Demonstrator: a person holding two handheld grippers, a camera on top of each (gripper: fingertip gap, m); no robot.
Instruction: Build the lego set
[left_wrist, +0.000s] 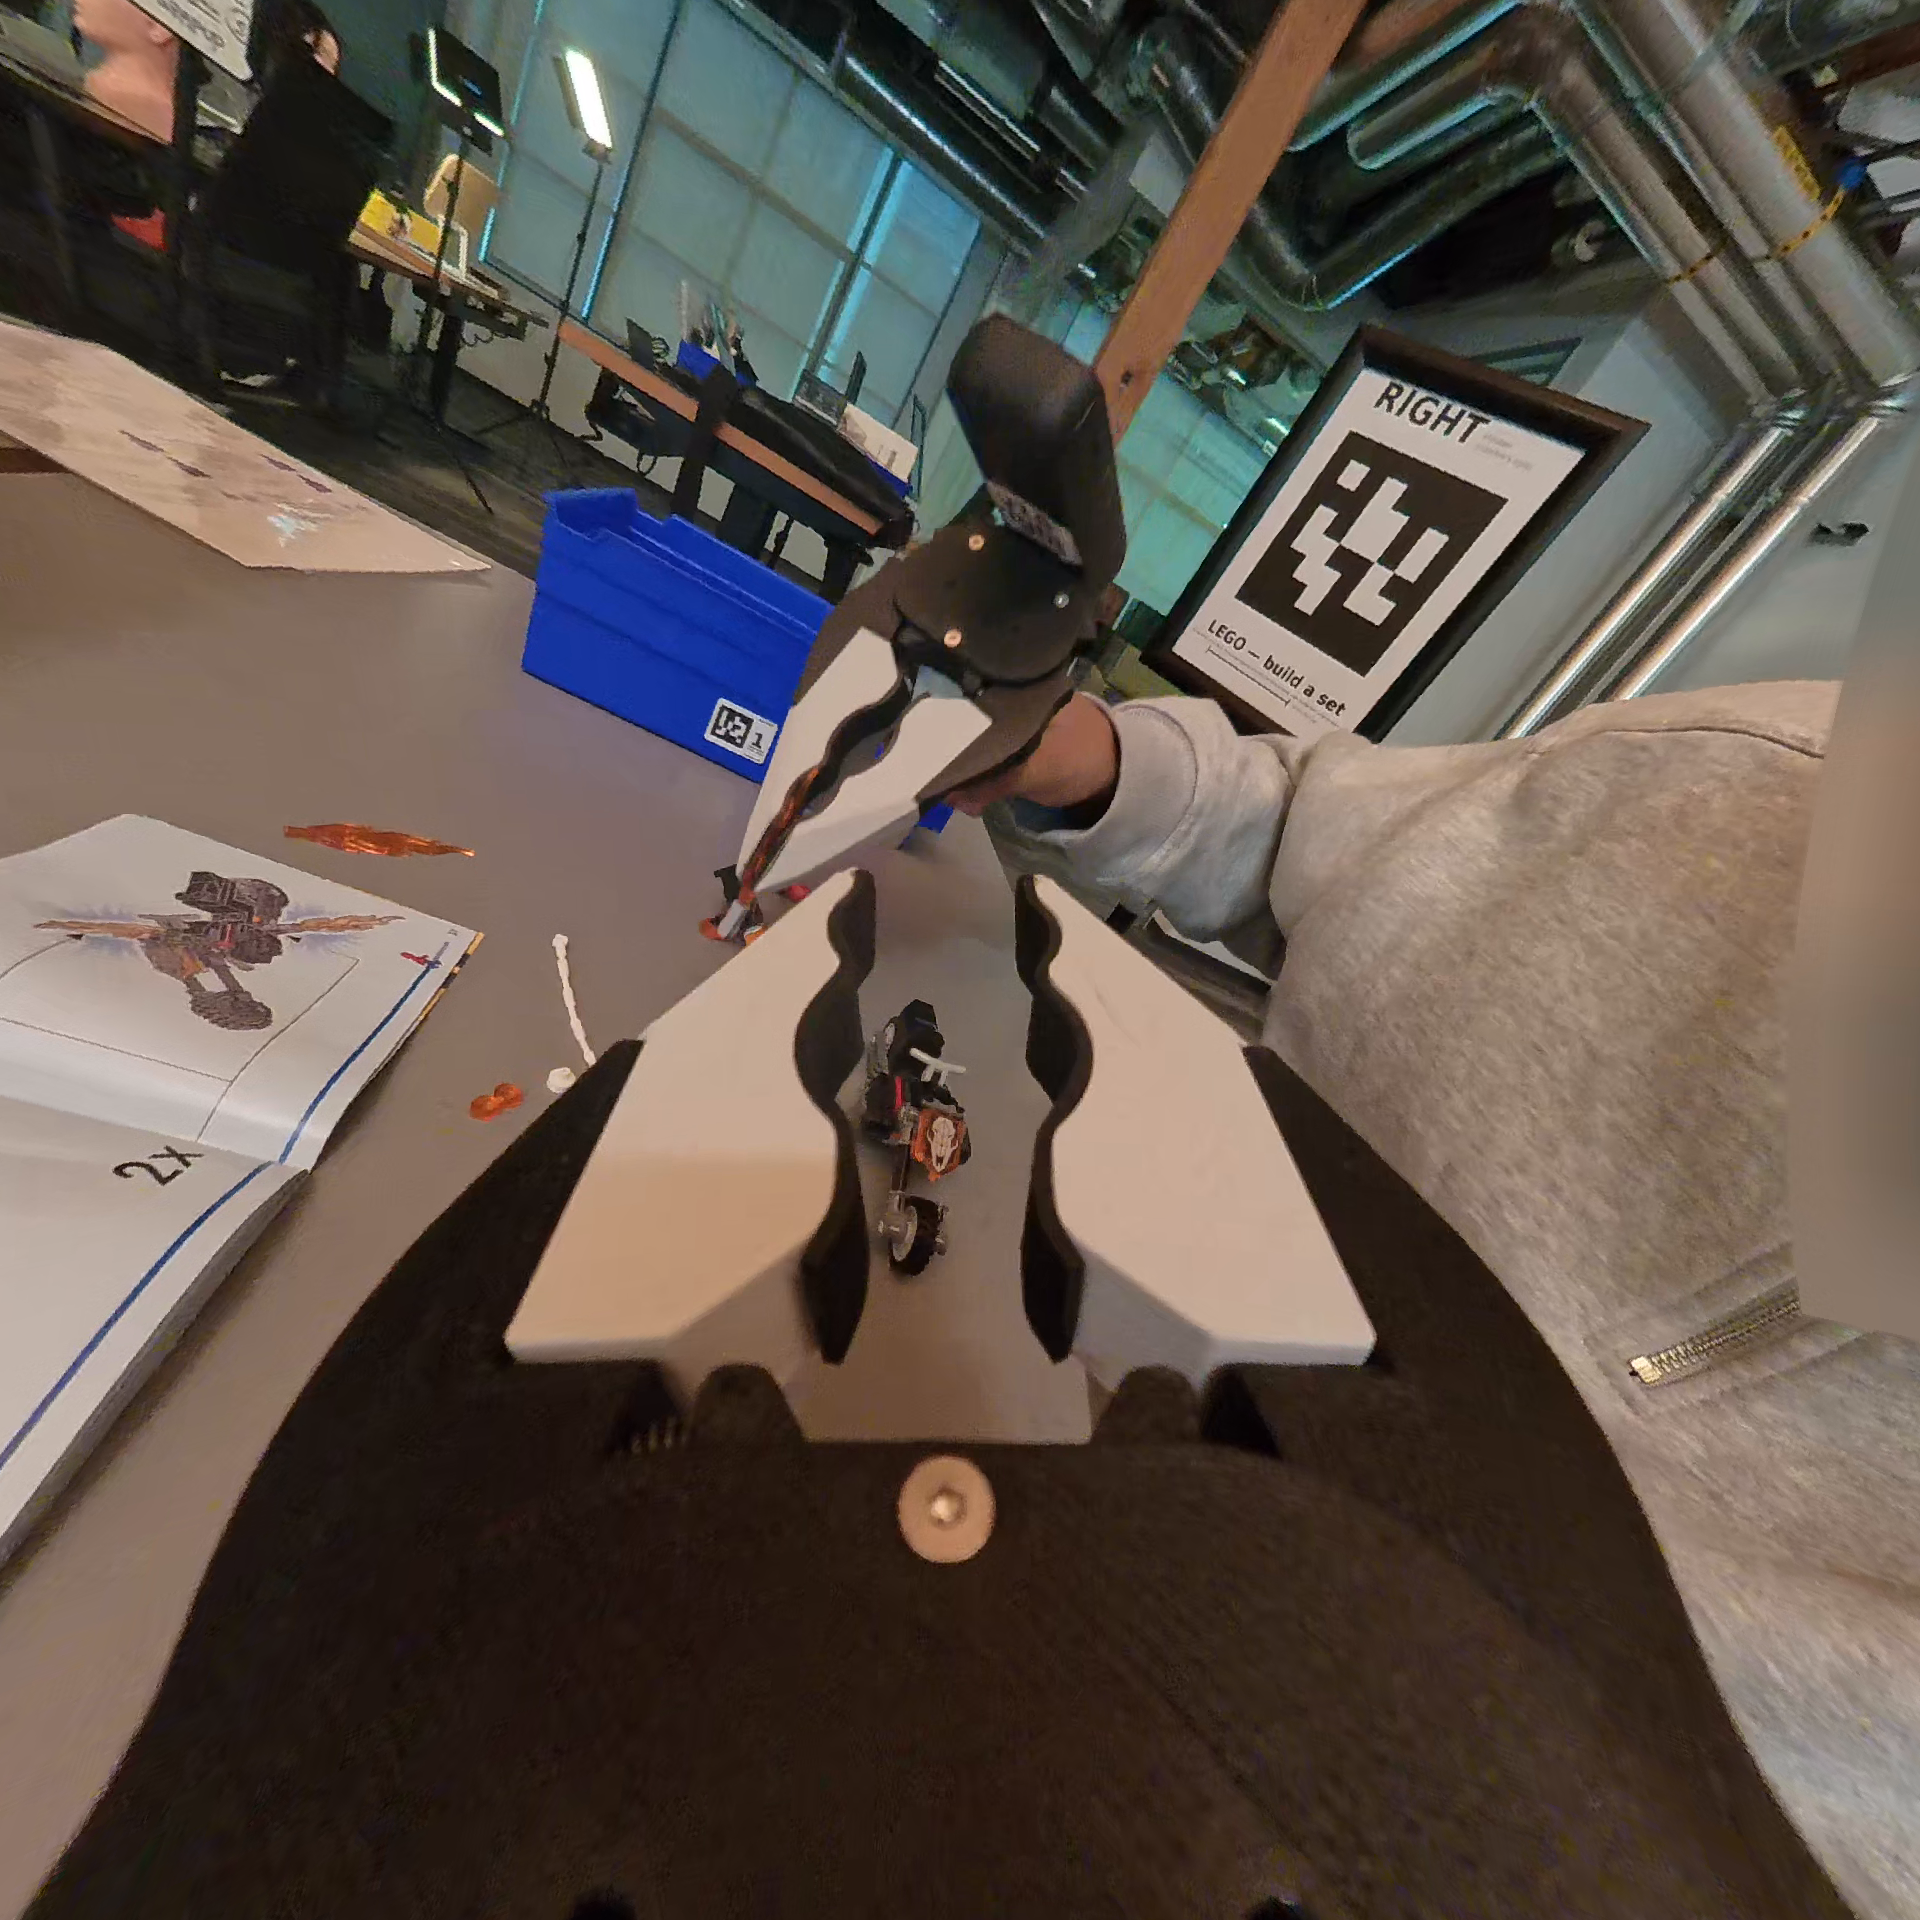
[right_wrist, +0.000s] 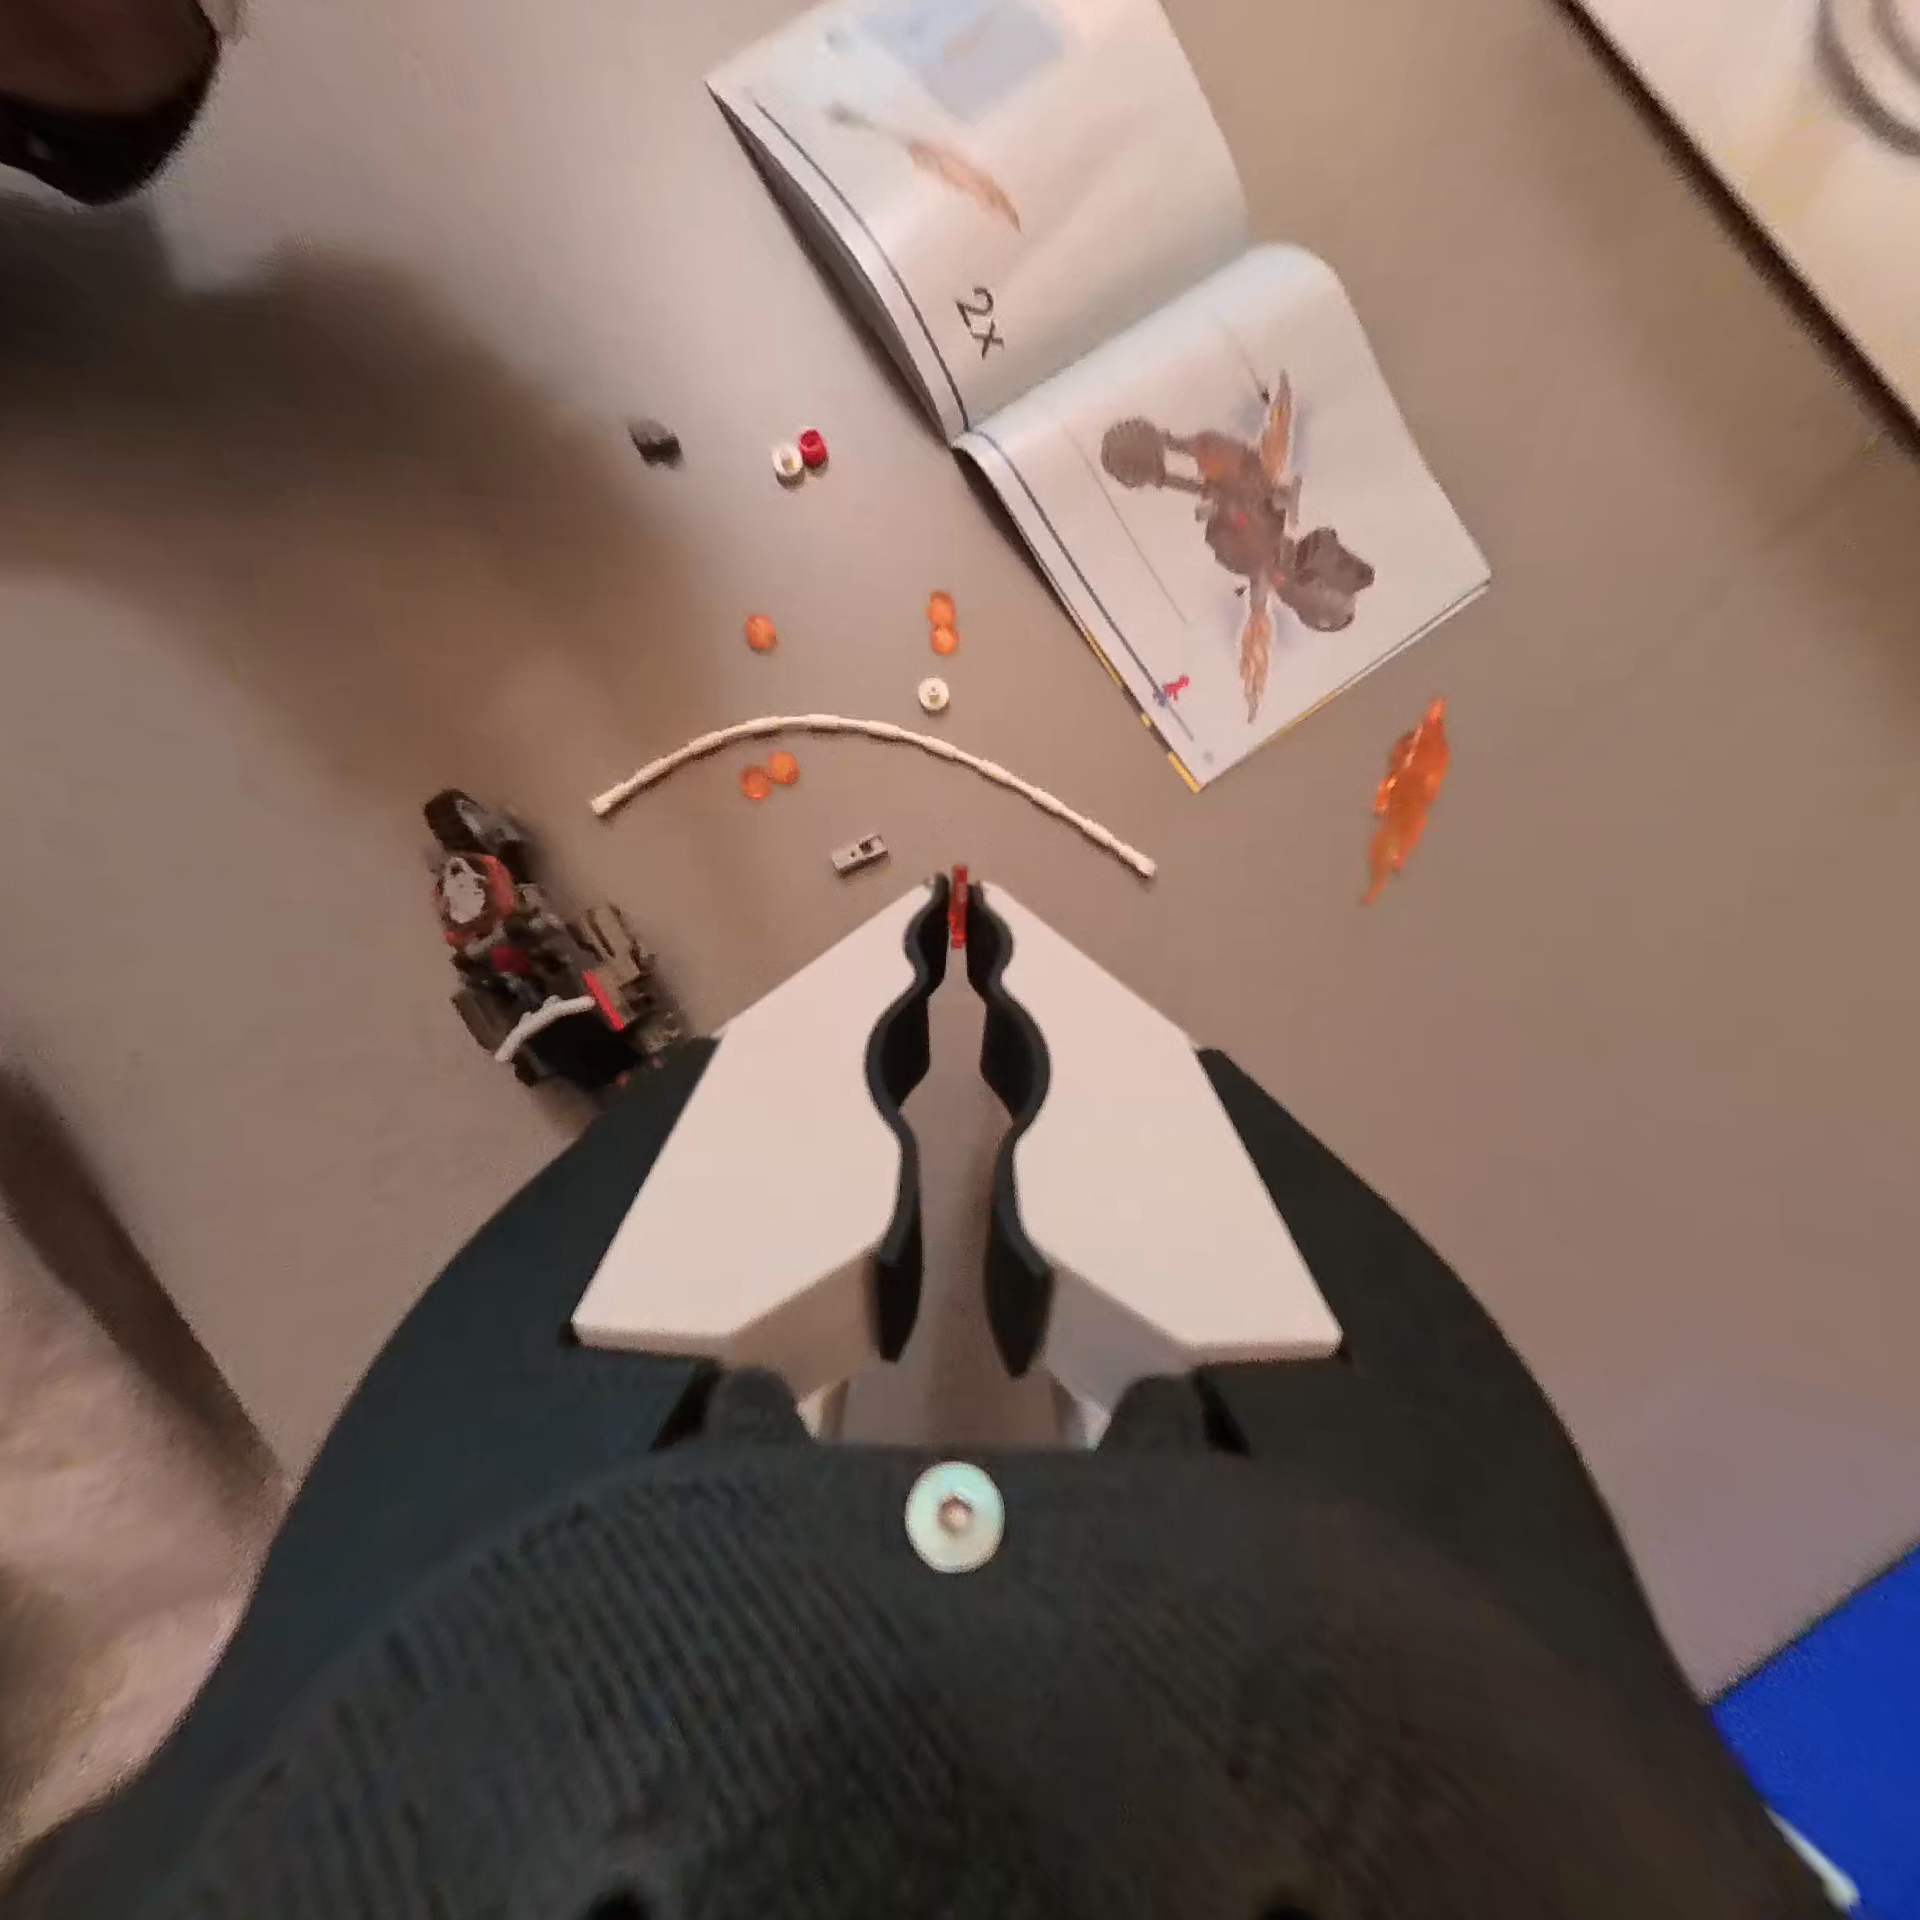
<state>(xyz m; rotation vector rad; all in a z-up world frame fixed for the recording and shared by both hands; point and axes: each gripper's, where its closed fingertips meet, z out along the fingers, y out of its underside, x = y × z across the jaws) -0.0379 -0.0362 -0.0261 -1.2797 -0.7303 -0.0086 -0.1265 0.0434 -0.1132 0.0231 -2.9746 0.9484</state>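
L gripper (left_wrist: 943, 914) is spread wide w/ nothing between its fingers, hovering over the grey table (left_wrist: 312, 707); the part-built lego motorcycle (left_wrist: 914, 1132) lies on the table in the gap below. R gripper (right_wrist: 958, 891) has its tips pinched on a small red piece (right_wrist: 958, 909), just above the table. Beyond the R tips: a small grey brick (right_wrist: 860, 854), a curved white chain (right_wrist: 873, 753), scattered orange studs (right_wrist: 769, 775), then the open instruction booklet (right_wrist: 1195, 468), w/ an orange flame piece (right_wrist: 1408, 800) beside it. Blue bin (left_wrist: 665, 623) sits farthest back.
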